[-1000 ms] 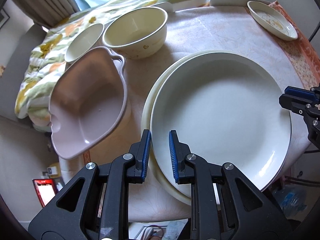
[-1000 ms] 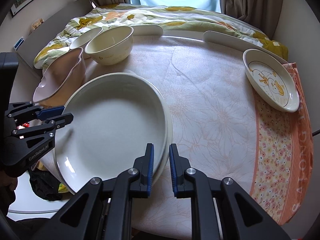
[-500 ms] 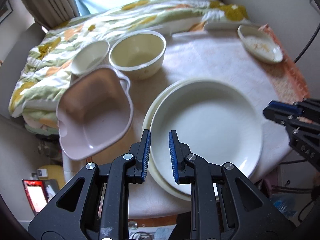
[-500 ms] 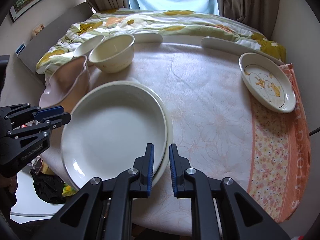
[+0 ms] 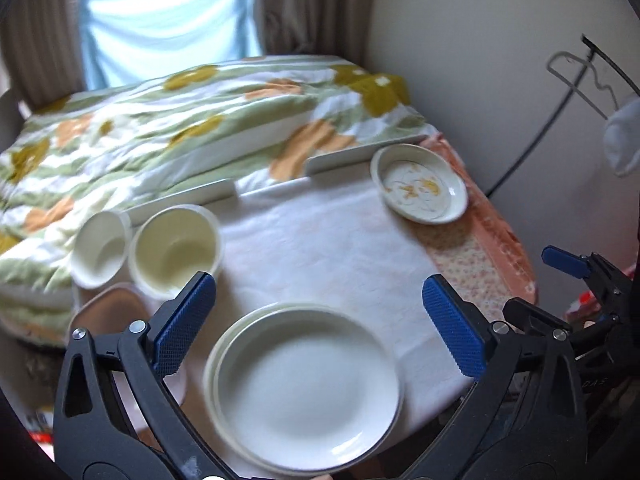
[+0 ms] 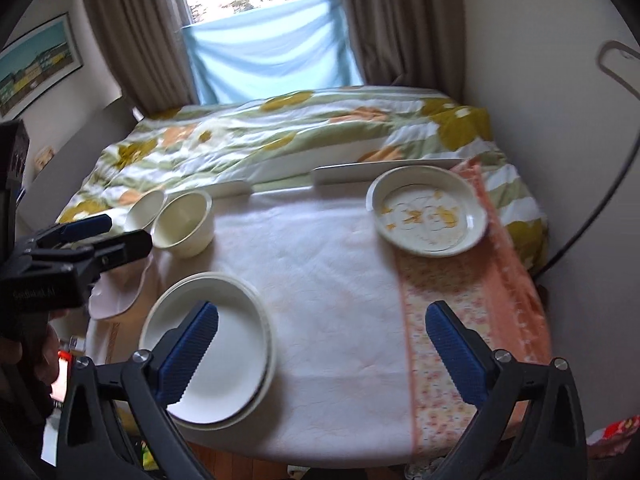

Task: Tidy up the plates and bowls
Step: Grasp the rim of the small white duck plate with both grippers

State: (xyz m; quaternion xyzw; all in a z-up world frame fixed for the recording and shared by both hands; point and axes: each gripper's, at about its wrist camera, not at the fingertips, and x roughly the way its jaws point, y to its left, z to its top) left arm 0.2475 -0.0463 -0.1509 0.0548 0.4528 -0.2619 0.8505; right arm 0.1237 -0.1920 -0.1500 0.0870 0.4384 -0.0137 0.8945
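Two stacked white plates (image 5: 308, 384) (image 6: 224, 344) sit at the table's near left edge. A cream bowl (image 5: 176, 248) (image 6: 184, 224) and a smaller white bowl (image 5: 100, 248) (image 6: 144, 208) stand at the far left. A pink handled dish (image 5: 108, 312) (image 6: 116, 296) lies beside them, partly hidden. A patterned plate (image 5: 420, 190) (image 6: 428, 216) sits at the far right. My left gripper (image 5: 320, 328) is open and empty above the stacked plates. My right gripper (image 6: 324, 344) is open and empty above the table's front.
The round table (image 6: 320, 272) has a white cloth and an orange floral runner (image 6: 468, 320) on the right. A bed with a flowered quilt (image 6: 288, 132) lies behind. A wall and a cable (image 5: 532, 144) are on the right.
Both grippers have opened wide and pulled back and up from the stacked plates. The table looks smaller and farther away in both views.
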